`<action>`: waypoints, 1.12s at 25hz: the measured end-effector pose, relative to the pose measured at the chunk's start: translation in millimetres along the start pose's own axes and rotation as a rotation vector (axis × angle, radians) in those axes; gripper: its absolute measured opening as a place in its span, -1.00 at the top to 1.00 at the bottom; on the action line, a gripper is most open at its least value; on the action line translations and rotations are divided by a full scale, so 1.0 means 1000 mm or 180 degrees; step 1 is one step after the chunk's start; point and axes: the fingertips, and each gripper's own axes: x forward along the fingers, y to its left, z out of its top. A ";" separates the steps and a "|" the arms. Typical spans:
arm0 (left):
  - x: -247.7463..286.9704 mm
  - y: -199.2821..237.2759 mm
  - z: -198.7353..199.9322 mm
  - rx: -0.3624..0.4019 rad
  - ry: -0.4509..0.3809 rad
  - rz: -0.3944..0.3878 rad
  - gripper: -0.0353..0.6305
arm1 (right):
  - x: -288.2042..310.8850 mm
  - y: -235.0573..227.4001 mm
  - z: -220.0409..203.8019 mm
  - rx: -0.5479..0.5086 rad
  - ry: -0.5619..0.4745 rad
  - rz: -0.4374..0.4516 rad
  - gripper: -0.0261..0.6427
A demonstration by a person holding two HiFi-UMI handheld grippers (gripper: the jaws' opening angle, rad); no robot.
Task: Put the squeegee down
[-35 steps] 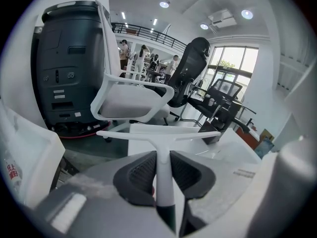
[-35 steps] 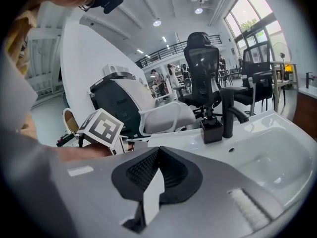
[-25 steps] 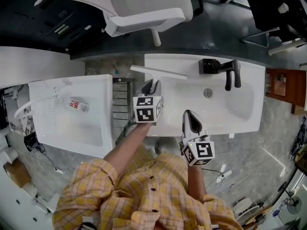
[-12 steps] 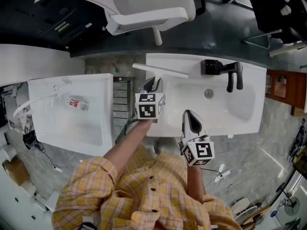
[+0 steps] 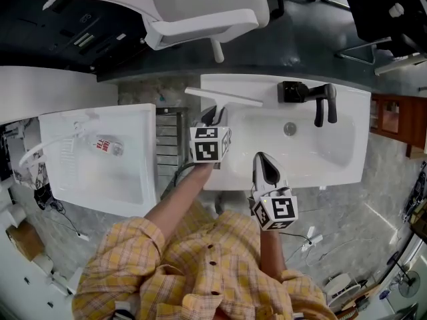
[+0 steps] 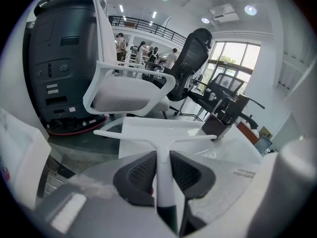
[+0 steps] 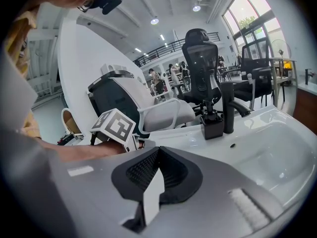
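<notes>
I'm holding the squeegee [image 5: 223,98] in my left gripper [image 6: 164,156], whose two dark ribbed pads press on its handle from either side. It is a white, T-shaped thing: a long thin blade bar set across the top of a slim white handle that turns dark at its lower end. The handle points away from me. The blade lies roughly level along the back left corner of the white sink [image 5: 347,115], one tip jutting past the sink's left edge. Whether the blade touches the rim I can't tell.
</notes>
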 end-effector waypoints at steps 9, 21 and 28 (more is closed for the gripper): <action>0.008 -0.001 -0.005 -0.0053 0.0078 -0.0015 0.62 | -0.002 -0.006 0.001 0.0019 0.0001 -0.0017 0.92; -0.001 -0.004 0.006 -0.0073 -0.0039 0.0053 0.49 | -0.012 -0.009 0.004 -0.0010 -0.0012 0.0048 0.92; -0.019 -0.014 0.014 -0.0030 -0.0119 0.0061 0.49 | -0.021 -0.009 0.013 -0.0107 -0.0043 0.0087 0.93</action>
